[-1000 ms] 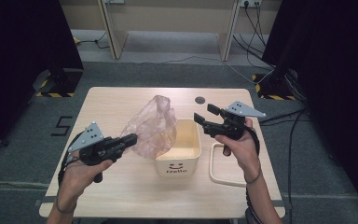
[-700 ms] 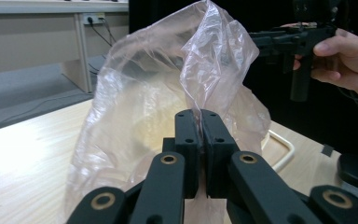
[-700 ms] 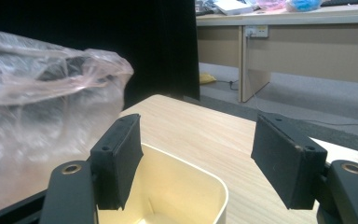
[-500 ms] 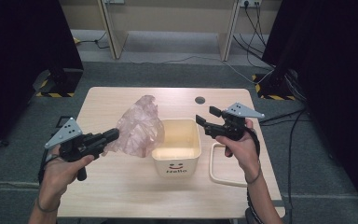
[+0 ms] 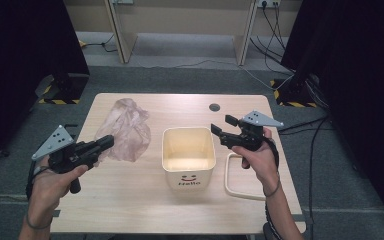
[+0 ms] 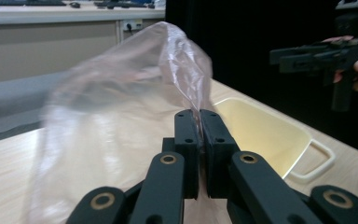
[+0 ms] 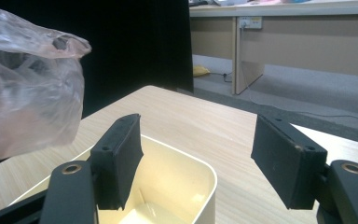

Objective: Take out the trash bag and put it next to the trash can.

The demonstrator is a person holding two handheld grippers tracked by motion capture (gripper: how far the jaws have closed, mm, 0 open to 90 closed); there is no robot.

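A thin, crinkled plastic bag (image 5: 124,131), clear with a faint pink cast, hangs bunched over the left half of the pale wood-grain table (image 5: 145,210). The left gripper (image 5: 106,142) has its two matte black jaws pressed together on a pleat of that film; in the left gripper view the bag (image 6: 121,93) balloons up from the pinch in soft, glossy folds.

Just right of the bag stands a cream plastic bin (image 5: 188,155), squarish with rounded corners and smooth walls, with a small smiling face and the word "Hello" printed on its near side. A cream loop handle (image 5: 241,176) of the same material lies flat on the table against the bin's right side.

The right gripper (image 5: 221,128) hovers above the bin's right rim, held in the person's right hand (image 5: 256,159), a grey three-cornered plate on top of it. In the right gripper view its jaws stand wide apart, flat rubbery pads facing each other, nothing between them, with the bin (image 7: 177,186) open below.
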